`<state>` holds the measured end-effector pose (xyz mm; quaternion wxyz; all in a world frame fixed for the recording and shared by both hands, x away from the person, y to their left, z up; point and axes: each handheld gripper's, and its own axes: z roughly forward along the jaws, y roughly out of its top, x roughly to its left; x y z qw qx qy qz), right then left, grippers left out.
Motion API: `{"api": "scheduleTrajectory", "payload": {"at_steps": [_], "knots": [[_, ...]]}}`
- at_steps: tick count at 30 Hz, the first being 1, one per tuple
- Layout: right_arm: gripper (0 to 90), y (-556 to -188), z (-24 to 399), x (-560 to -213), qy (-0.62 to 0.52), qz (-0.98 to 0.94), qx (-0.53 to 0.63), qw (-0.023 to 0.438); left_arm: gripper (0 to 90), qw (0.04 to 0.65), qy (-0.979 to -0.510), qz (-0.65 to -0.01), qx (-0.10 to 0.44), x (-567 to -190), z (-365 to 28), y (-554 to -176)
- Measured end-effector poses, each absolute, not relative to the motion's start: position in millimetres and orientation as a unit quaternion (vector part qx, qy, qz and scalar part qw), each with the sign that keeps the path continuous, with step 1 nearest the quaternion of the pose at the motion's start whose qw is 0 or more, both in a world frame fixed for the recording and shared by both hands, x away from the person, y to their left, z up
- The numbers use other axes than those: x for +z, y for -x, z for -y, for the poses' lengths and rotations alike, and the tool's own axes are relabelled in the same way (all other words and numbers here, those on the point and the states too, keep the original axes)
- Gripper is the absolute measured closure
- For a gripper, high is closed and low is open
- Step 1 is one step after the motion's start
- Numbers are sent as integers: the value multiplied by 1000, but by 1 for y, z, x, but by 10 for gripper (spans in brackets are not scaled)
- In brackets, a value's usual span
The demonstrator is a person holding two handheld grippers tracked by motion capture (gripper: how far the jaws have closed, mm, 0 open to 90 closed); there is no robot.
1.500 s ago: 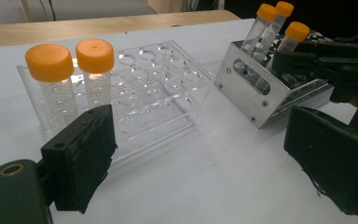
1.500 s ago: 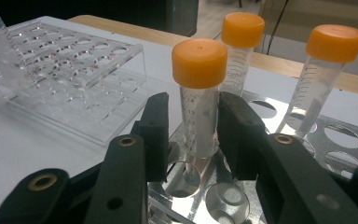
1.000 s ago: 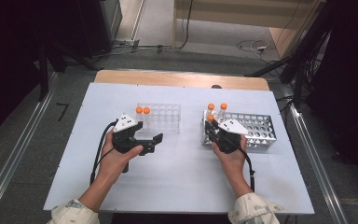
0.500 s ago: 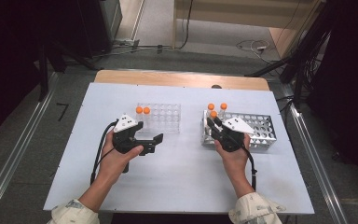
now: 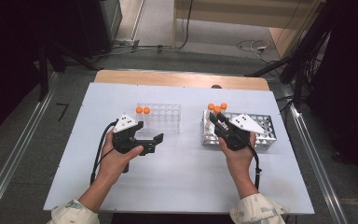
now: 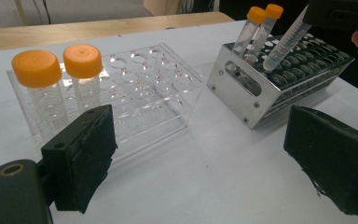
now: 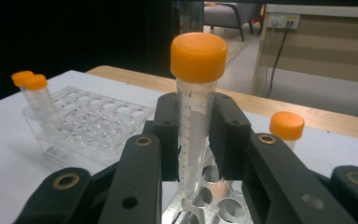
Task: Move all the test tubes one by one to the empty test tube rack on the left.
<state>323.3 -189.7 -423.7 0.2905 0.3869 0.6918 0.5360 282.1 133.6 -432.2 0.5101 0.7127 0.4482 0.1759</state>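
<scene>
The right gripper (image 7: 196,140) clamps a capped tube (image 7: 196,112); lift it straight up, clear of the metal rack (image 5: 265,135). The left gripper (image 5: 151,142) gapes empty.

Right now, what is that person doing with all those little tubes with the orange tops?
A person holds a gripper in each hand at a white table. The right gripper is shut on an orange-capped tube, its tip just above the holes of the metal rack, where two more capped tubes stand. The left gripper is open and holds nothing; it waits in front of the clear rack, which has two capped tubes at one end.
</scene>
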Motion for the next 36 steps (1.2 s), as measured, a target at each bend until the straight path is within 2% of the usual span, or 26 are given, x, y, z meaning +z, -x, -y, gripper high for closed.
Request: {"api": "scheduleTrajectory", "payload": {"at_steps": [10,36], "knots": [[715,-312,173,-422,-363,-711,537,272,106,514,-712,-444,177,-429,-133,-280],[714,-297,125,-449,-318,-766,514,220,120,522,-719,-426,169,-426,-123,-276]]}}
